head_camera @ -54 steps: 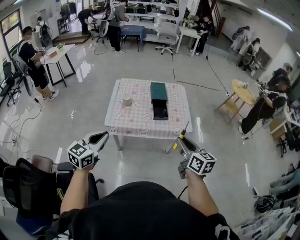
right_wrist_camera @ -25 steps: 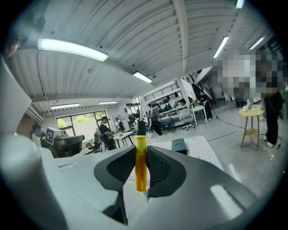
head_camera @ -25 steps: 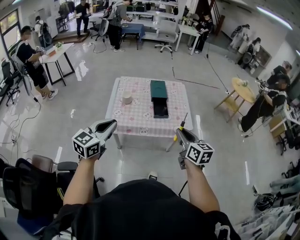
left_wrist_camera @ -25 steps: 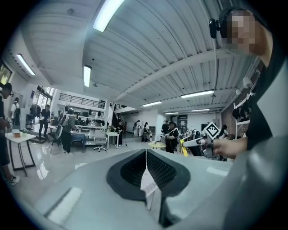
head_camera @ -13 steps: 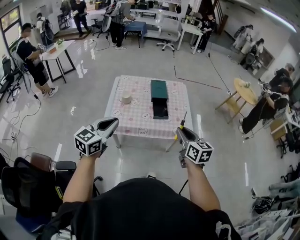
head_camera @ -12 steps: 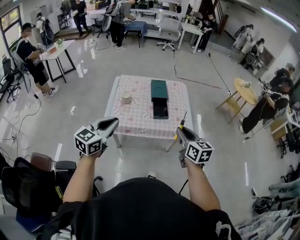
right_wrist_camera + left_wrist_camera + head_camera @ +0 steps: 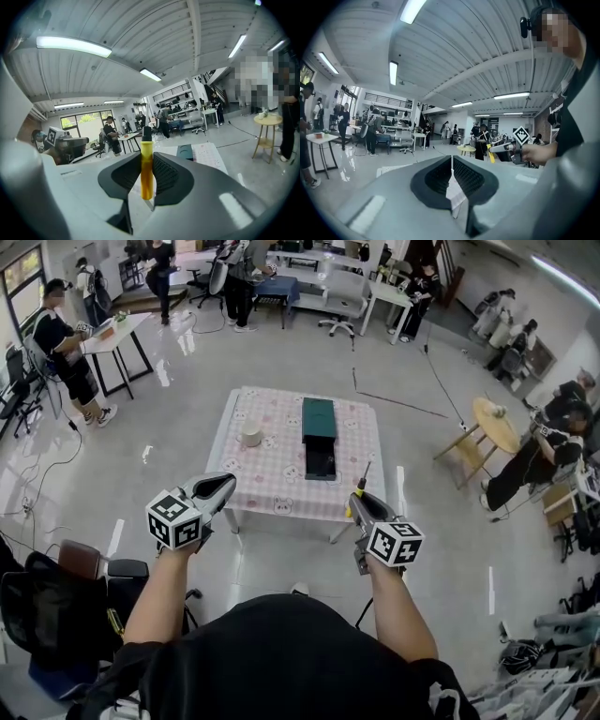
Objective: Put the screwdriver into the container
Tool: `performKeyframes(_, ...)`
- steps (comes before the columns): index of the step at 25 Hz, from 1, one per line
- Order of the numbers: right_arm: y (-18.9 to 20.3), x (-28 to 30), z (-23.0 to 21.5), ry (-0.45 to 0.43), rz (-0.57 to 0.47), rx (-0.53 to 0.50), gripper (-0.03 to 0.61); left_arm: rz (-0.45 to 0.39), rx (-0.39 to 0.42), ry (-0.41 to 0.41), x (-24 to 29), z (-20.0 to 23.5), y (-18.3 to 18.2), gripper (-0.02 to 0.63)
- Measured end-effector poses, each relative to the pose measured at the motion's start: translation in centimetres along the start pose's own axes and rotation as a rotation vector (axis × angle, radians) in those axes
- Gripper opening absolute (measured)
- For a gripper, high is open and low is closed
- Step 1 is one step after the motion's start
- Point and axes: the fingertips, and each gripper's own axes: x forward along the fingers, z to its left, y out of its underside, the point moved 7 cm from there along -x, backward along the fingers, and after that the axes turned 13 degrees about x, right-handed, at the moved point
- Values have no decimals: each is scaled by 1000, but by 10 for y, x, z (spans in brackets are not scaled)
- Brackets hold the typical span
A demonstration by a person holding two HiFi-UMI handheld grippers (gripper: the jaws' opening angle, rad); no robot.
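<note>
Person stands back from the tabletop [image 7: 272, 470], a gripper in each hand, both short of its near edge.

Right gripper [image 7: 356, 506]: jaws pinching the screwdriver [image 7: 146, 177] by its yellow handle. Handle sits upright between the pads and the dark shaft runs on past the jaw tips. In the head view the shaft points forward, toward the table.

Left gripper [image 7: 452, 160]: jaws pressed together, carrying nothing of the task. Held out at the person's left, well apart from the screwdriver.

Container [image 7: 318, 423]: dark green box near mid-tabletop, a darker open part at its near end. Long axis runs away from the person.

Key relation: the container lies ahead of the right gripper and a little to its left, well apart. The right gripper is the nearer one and holds the tool. Shaft and container axis run roughly the same way, so carrying forward and slightly left, then tipping down, looks like what is called for.
</note>
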Motion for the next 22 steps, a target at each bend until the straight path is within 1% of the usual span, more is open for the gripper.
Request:
performKeyframes(14,-17,39,-22,-37,41,1,107,15,-30,-29,25,15,7,14)
performKeyframes(22,-36,65,-37,-53,60,3,107,32,-49,-45,46,31,9,17)
